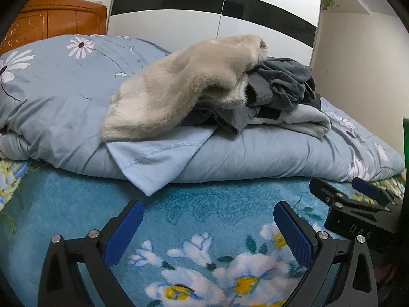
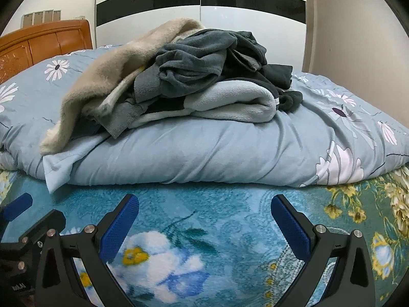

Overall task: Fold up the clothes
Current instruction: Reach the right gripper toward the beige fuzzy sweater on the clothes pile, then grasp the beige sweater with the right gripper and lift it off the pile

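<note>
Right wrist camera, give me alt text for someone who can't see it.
An unfolded heap of clothes, with a beige fuzzy garment, a dark grey fleece garment and a pale grey fleece piece, sits on a light blue floral duvet. The open right gripper hovers empty above a teal flowered blanket; the left gripper shows at the left edge.

Clothes pile point(image 2: 194, 76) atop folded quilt point(image 2: 204, 158), on blanket point(image 2: 217, 230).
</note>
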